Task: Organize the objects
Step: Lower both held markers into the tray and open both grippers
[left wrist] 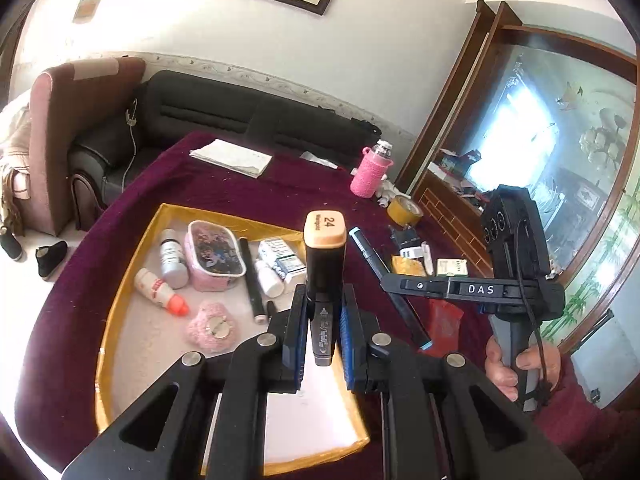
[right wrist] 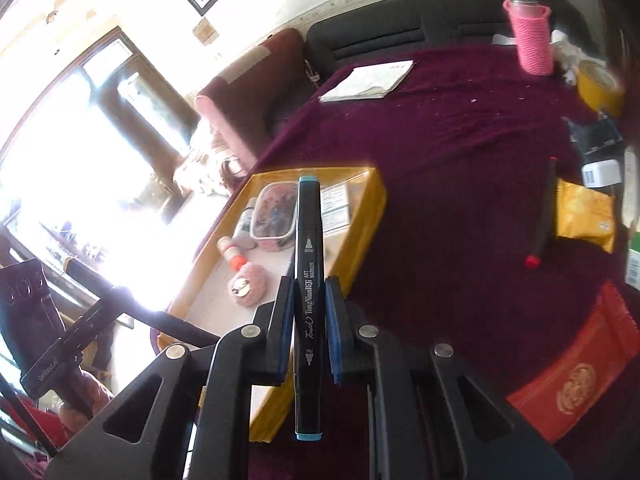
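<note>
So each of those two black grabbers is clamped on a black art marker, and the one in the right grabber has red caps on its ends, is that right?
Nearly. The caps on the black art marker in the right gripper are light blue, not red; the right wrist view shows it. The red-capped black marker lies loose on the purple tablecloth. The left gripper is indeed clamped on a black art marker with a peach cap.
</note>
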The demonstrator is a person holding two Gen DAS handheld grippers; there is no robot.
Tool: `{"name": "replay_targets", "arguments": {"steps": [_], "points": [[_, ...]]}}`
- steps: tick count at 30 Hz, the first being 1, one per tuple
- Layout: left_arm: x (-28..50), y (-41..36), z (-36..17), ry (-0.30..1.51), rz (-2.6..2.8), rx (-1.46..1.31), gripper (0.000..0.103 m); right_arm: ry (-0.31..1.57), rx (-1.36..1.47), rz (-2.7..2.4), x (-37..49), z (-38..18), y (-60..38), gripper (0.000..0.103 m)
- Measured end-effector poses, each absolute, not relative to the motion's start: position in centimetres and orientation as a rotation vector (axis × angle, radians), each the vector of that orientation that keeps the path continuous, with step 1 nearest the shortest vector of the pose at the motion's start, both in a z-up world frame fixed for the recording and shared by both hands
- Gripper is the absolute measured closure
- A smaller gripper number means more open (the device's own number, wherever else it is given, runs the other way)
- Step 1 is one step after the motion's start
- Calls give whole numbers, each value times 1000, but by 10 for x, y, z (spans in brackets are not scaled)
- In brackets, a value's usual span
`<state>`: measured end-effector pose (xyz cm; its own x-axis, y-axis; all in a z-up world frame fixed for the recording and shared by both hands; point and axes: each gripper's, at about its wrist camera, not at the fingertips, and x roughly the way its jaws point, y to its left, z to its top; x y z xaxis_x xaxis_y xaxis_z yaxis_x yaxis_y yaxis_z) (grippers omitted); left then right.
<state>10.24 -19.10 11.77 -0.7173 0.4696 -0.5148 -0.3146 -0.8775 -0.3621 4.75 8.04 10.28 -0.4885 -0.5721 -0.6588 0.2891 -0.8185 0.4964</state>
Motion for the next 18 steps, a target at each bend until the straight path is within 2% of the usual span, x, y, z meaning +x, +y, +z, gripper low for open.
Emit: {"name": "replay_targets", "arguments": {"steps": [4,12,18], "points": [[94,-206,98,-273,2580,-958,91,-454,1229,-2202,37,83,36,90],[45,-249,53,-327,2523,-1193,91,-477,1350,-2108,17,36,-18,90],[7,-246,41,-312,2462,-1274,89,-523,1418,-2121,5,18,-33,90]]}}
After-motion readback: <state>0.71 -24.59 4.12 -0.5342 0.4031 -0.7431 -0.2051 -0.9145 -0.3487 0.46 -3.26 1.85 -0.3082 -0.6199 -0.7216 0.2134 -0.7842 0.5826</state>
